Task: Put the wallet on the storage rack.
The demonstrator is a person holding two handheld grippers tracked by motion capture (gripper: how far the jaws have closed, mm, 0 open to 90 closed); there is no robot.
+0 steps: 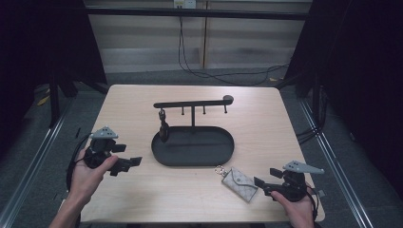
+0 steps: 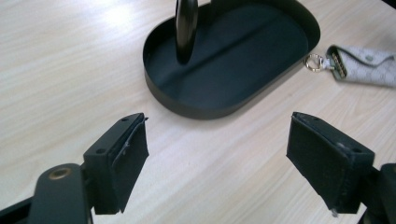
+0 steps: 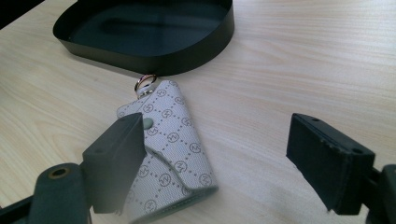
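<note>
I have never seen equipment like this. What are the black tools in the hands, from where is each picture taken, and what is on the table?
No robot is here. A person holds two hand tools, each with two black jaws that open and close. The high view looks down from above: the left gripper is at the left, the right gripper at the right. The other two pictures come from small cameras riding on each tool, looking along its jaws.

On the wooden table stands a black oval tray with a hook bar above it; one dark item hangs from it. Beside the tray lies a grey patterned key pouch with a metal ring.

Both grippers are open and hold nothing. The right one is close to the pouch.
</note>
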